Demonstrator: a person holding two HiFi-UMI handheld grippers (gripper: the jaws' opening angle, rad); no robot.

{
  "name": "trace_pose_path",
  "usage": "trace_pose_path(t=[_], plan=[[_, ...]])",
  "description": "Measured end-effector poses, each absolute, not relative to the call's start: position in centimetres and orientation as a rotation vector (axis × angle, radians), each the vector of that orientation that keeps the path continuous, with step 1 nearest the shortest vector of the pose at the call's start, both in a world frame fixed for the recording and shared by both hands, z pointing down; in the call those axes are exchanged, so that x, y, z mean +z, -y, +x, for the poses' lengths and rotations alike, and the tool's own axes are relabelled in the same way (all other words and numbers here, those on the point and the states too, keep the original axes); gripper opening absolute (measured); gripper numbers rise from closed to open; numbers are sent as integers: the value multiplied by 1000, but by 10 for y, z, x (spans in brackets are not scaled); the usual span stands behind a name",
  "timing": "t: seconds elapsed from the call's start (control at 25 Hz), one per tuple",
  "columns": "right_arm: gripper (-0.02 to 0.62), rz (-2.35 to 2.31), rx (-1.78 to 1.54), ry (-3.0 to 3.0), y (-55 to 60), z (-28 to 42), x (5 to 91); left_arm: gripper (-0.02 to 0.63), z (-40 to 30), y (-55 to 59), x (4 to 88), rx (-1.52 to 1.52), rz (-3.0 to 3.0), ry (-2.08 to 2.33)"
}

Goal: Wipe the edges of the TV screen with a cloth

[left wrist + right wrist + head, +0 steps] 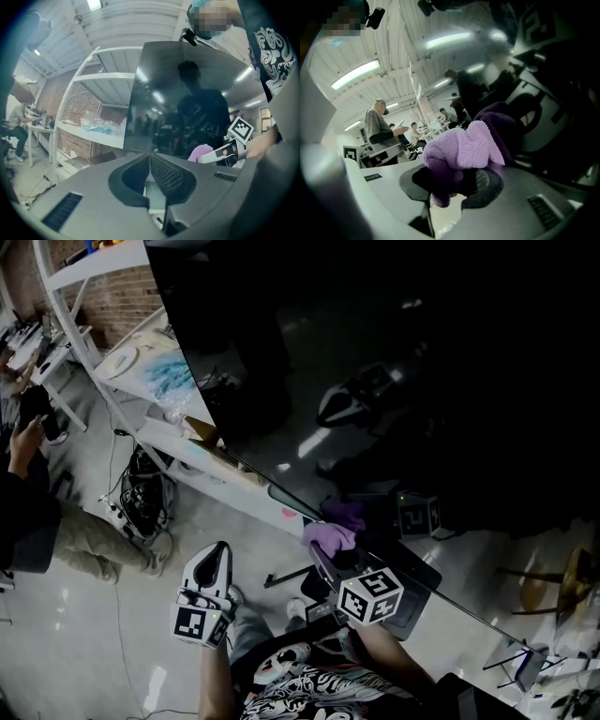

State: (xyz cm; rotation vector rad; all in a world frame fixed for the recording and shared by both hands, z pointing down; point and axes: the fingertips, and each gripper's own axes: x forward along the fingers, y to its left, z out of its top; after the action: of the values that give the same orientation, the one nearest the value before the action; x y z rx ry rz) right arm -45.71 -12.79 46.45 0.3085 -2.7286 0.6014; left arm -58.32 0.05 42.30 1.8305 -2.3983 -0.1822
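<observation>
The left gripper [217, 554] has its jaws closed together on nothing, and the right gripper [325, 557] squeezes the one fluffy purple cloth [330, 532], right at the bottom edge of the one big black TV screen [375, 352].

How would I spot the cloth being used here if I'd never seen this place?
Find the big glossy black TV screen that fills the top of the head view. At its lower edge the right gripper pinches a small fluffy cloth. It is the only lilac thing nearby, against black glass and the grey gripper.
</observation>
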Motion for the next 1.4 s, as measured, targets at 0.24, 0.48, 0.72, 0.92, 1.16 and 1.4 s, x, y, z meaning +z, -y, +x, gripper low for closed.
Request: trace_pose_path(t=[0.24, 0.48, 0.72, 0.92, 1.16, 1.4], plan=[[152, 323, 600, 2724, 127, -481, 465, 25, -605, 3, 426, -174, 1845, 2368], [151, 339, 605, 2720, 129, -507, 466, 25, -633, 2, 425, -197, 1851, 2369], [150, 356, 607, 2717, 127, -524, 466, 25, -648, -1, 422, -197, 1869, 2356], [150, 380, 603, 2710, 127, -544, 464, 25, -670, -9, 421, -171, 1864, 2347], [151, 397, 581, 2701, 127, -569, 464, 25, -701, -16, 420, -158, 1858, 2355], [150, 393, 568, 2697, 122, -584, 462, 25, -716, -22, 414, -194, 1864, 2372]])
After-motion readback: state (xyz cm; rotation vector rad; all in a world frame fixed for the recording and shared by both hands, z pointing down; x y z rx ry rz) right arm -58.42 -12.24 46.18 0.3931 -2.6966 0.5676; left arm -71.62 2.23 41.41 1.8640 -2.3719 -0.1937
